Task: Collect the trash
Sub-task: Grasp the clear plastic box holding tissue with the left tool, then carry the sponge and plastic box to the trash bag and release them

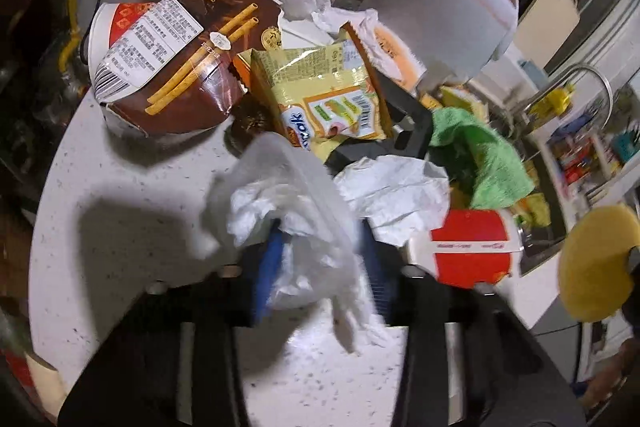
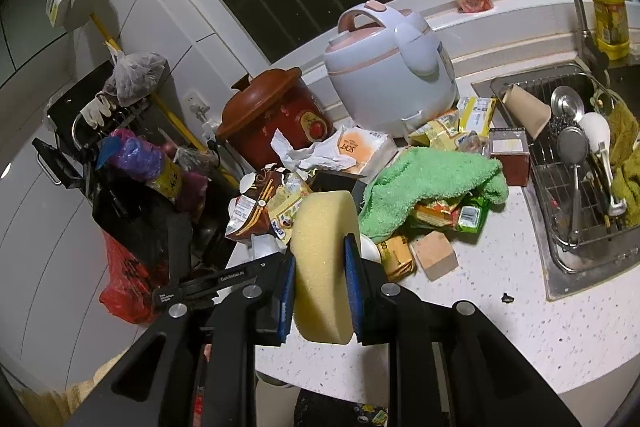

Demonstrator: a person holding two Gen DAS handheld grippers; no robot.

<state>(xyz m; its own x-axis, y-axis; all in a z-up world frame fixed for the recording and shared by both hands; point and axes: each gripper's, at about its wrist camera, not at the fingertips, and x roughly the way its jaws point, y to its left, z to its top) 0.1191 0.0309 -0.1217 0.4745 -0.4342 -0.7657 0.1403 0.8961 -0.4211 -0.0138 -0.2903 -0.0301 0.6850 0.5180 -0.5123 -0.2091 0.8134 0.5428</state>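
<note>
My left gripper (image 1: 320, 259) is shut on a clear plastic bag stuffed with white tissue (image 1: 296, 227), held just above the speckled counter (image 1: 120, 187). Ahead lies a trash pile: a brown biscuit-stick wrapper (image 1: 180, 67) over a noodle cup, a yellow snack wrapper (image 1: 332, 95), crumpled white paper (image 1: 400, 191) and a red and white cup (image 1: 468, 247). My right gripper (image 2: 320, 267) is shut on a round yellow sponge (image 2: 324, 259), which also shows at the right edge of the left wrist view (image 1: 596, 263).
A green cloth (image 2: 424, 183) lies over wrappers. A white rice cooker (image 2: 392, 75) and a brown clay pot (image 2: 276, 115) stand behind the pile. A sink (image 2: 556, 259) with utensils is at the right. Bags (image 2: 128, 267) hang off the counter's left edge.
</note>
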